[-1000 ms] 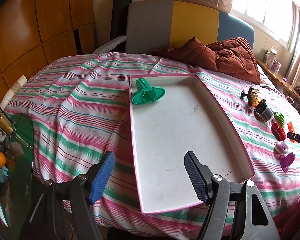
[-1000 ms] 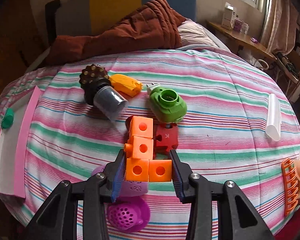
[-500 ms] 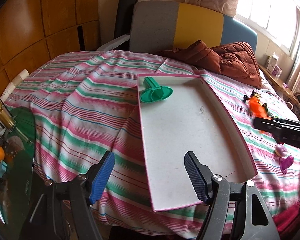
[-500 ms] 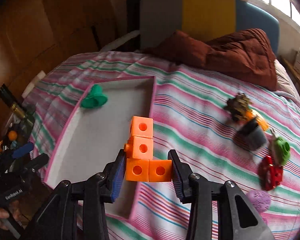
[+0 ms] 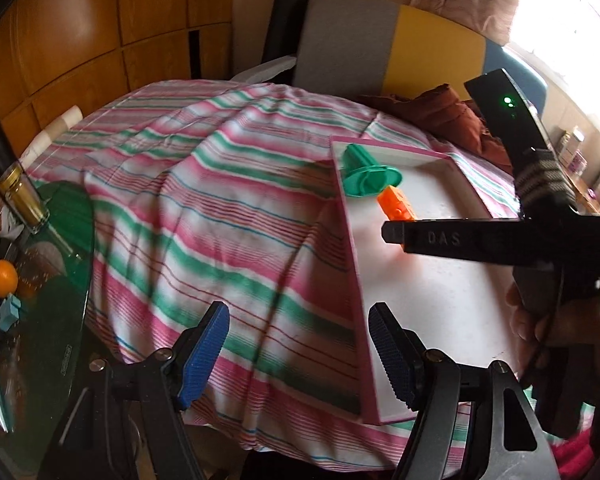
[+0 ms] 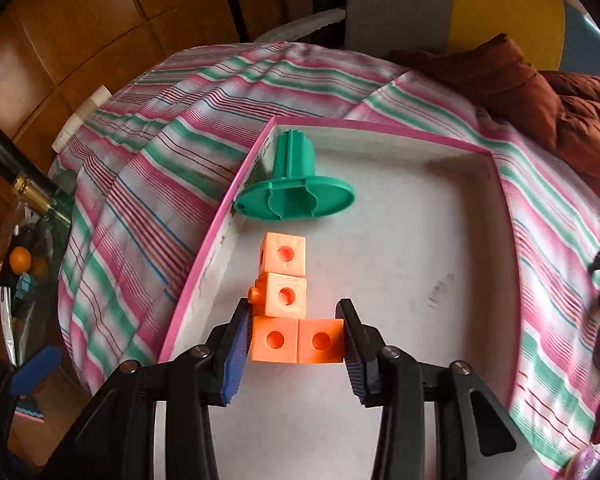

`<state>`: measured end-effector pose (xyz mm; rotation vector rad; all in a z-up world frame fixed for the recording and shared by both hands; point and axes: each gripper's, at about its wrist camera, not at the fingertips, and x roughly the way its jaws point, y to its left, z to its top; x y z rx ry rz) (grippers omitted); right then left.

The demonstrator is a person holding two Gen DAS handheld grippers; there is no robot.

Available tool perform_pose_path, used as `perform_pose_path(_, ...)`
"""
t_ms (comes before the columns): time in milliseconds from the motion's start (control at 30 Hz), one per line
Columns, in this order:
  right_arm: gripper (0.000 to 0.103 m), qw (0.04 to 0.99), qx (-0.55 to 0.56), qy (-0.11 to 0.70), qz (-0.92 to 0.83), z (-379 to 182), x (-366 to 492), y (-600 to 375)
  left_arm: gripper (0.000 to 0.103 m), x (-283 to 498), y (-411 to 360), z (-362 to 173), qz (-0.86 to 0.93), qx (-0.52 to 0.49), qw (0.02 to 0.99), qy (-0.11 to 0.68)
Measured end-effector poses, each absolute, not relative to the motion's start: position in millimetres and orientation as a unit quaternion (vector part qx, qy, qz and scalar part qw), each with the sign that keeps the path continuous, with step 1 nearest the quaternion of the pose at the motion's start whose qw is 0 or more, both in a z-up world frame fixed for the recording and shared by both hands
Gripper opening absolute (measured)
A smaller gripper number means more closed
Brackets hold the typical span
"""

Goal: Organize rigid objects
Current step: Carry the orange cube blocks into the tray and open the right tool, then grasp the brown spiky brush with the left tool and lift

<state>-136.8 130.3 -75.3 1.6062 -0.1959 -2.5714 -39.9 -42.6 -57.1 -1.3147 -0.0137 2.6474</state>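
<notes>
Orange blocks [image 5: 396, 206] above pink-rimmed tray [image 5: 346, 240]

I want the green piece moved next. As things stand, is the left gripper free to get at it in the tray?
Probably not directly. The left gripper is open and empty, but the right gripper, holding the orange blocks over the tray, sits across the path to the green piece.
</notes>
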Motion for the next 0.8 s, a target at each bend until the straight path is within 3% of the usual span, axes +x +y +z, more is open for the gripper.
perform_pose_path(400, 0.047, 0.062, 0.492, -0.077, -0.865, -54, -122, 133, 0.073, -42, -45, -48, 0.900, -0.429, 0.081, 0.007)
perform_pose_path(800, 0.047, 0.004, 0.430, -0.059, -0.901, -20, -63, 194, 0.073, -29, -20, -38, 0.901, -0.419, 0.108, 0.035)
